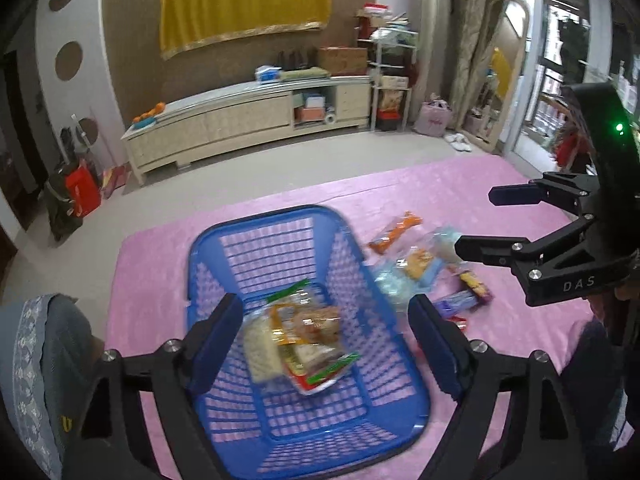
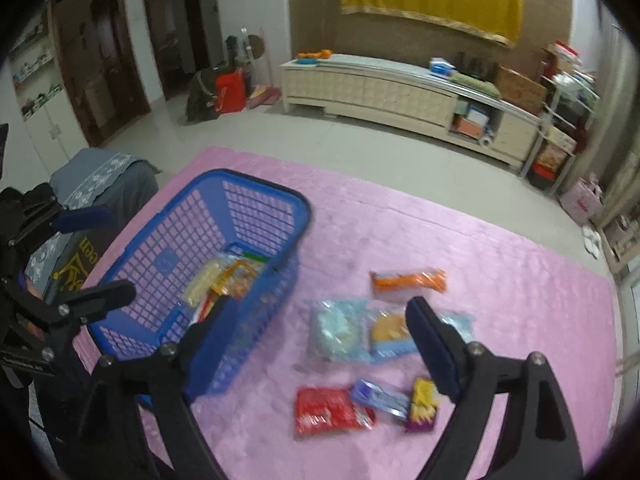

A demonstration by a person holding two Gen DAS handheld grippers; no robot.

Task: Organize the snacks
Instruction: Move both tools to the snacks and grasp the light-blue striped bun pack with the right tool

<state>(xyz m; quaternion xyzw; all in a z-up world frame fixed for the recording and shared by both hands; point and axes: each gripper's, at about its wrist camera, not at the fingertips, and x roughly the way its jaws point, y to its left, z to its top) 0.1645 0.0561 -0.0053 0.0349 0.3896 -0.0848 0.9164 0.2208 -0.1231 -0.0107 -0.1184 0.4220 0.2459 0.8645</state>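
A blue plastic basket (image 1: 276,240) (image 2: 224,184) stands on the pink table cloth (image 1: 400,196) (image 2: 480,260). A few snack packs (image 1: 300,340) (image 2: 224,280) lie in it. My left gripper (image 1: 324,344) is open and empty above the basket. My right gripper (image 2: 320,340) (image 1: 472,224) is open and empty above loose snacks to the basket's right: an orange pack (image 2: 408,280) (image 1: 396,230), two pale blue packs (image 2: 336,330), a red pack (image 2: 328,412), a blue-white bar (image 2: 380,398) and a purple-yellow pack (image 2: 424,404).
A grey cloth-covered seat (image 1: 44,352) (image 2: 100,176) stands at the table's left edge. Beyond the table is bare floor, a long cream cabinet (image 1: 240,120) (image 2: 400,88) on the far wall and a cluttered rack (image 1: 388,80).
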